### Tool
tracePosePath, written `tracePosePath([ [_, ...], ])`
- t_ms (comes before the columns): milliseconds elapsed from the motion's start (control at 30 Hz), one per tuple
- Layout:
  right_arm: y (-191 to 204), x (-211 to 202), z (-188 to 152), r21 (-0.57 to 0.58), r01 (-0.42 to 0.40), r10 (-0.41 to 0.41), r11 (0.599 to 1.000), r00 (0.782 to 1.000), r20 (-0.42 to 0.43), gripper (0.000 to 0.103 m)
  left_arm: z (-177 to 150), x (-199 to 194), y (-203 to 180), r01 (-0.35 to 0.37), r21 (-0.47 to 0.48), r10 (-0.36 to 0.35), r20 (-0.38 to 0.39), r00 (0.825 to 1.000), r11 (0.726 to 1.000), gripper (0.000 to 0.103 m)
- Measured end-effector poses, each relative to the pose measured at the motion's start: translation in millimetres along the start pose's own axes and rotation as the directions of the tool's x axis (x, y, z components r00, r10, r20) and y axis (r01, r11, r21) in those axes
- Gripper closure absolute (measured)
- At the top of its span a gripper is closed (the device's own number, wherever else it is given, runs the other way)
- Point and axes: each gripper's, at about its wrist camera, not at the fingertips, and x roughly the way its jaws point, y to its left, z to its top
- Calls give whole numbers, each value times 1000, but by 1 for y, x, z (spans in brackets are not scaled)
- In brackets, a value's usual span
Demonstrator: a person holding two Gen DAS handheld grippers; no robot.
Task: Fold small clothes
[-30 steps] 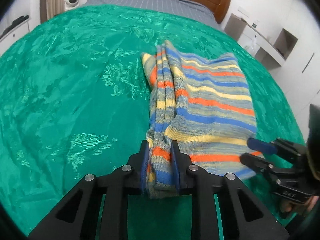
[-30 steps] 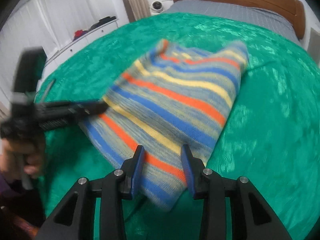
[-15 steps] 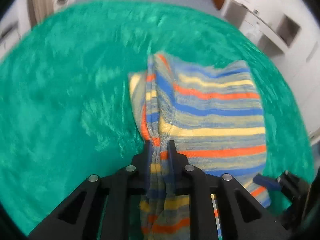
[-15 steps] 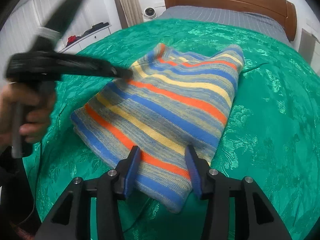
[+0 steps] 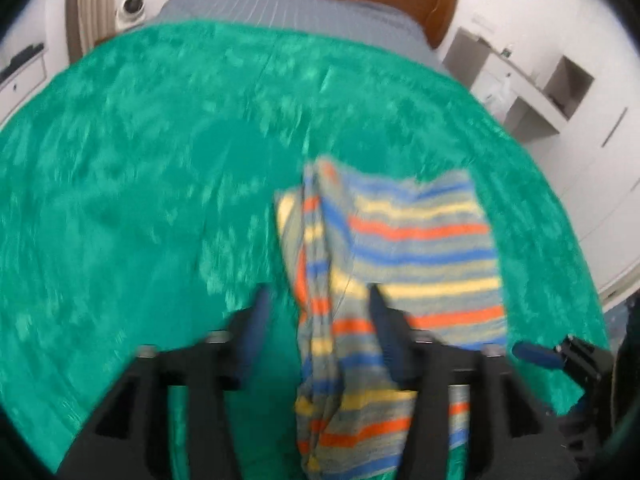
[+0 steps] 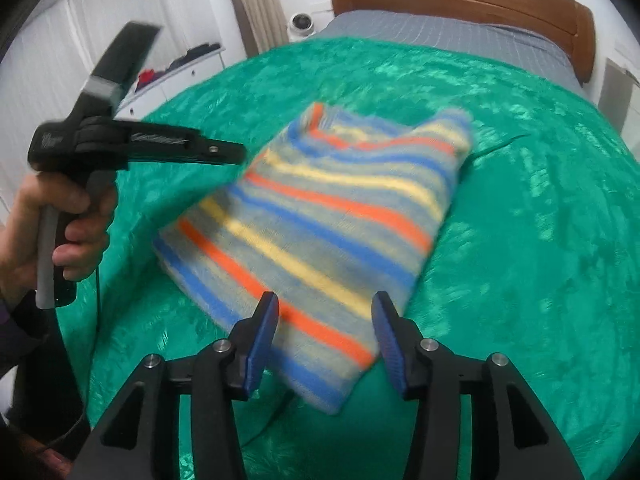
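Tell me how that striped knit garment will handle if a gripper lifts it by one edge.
The striped knit garment will probably flop: in the left wrist view its bunched edge sags in soft folds between the left gripper fingers. It looks light and thick, likely grippy. On the green bedspread, a push would probably wrinkle it.

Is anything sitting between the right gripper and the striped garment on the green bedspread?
Nothing visible does. The right gripper is open just above the near corner of the striped garment, with only the green bedspread around it. The left gripper is off to the left side, not in the path.
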Motion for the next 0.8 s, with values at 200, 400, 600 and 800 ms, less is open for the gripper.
tracePosePath([
  [200, -22, 1, 62, -1, 49, -49, 999, 997, 62, 53, 37, 25, -20, -9, 74, 9, -3, 1000, 997, 33],
  [400, -45, 62, 90, 54, 49, -47, 997, 998, -32, 53, 34, 78, 17, -130, 4, 129, -107, 986, 992, 39],
  [600, -51, 84, 81, 70, 76, -72, 995, 995, -69, 52, 24, 78, 38, -74, -59, 68, -99, 993, 996, 38],
  [800, -31, 43, 80, 22, 91, -91, 996, 996, -15, 52, 16, 33, 36, -56, -37, 55, -44, 998, 998, 36],
])
